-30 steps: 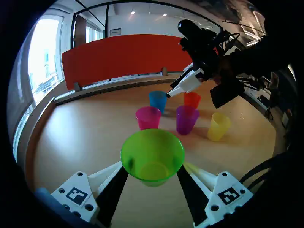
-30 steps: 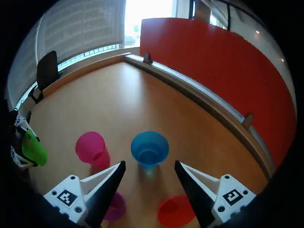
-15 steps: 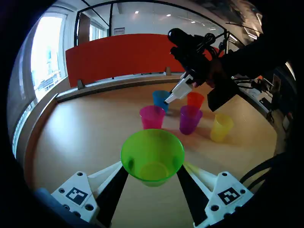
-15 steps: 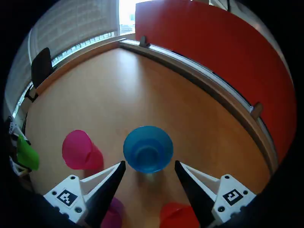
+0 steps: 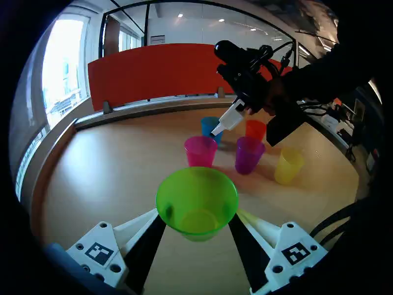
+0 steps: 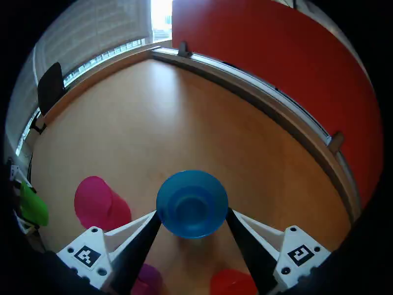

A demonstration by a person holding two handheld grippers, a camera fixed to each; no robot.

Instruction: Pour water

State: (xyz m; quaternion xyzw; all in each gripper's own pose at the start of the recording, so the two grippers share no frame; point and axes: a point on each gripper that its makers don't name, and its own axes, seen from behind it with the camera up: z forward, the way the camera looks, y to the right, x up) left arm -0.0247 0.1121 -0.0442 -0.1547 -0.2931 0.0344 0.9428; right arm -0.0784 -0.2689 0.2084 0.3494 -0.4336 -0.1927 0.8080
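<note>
A green cup (image 5: 196,201) is held upright above the wooden table (image 5: 113,162), with my left gripper (image 5: 196,219) shut on its sides. Farther off in the left gripper view, the right gripper (image 5: 219,129), held by a hand, reaches down at a blue cup (image 5: 208,125). In the right gripper view the blue cup (image 6: 191,204) stands between the fingers of my right gripper (image 6: 192,216), which is open, its rim close to both fingertips. The green cup (image 6: 32,209) shows at the far left there.
A pink cup (image 5: 200,151), a purple cup (image 5: 248,155), an orange-red cup (image 5: 255,129) and a yellow cup (image 5: 288,164) stand near the blue one. A red partition (image 6: 294,64) lines the table's far edge. A black chair (image 6: 49,88) stands beyond the table.
My right gripper has moved forward and down, so the blue cup now sits between its fingers instead of ahead of them. The left gripper keeps its hold on the green cup.
</note>
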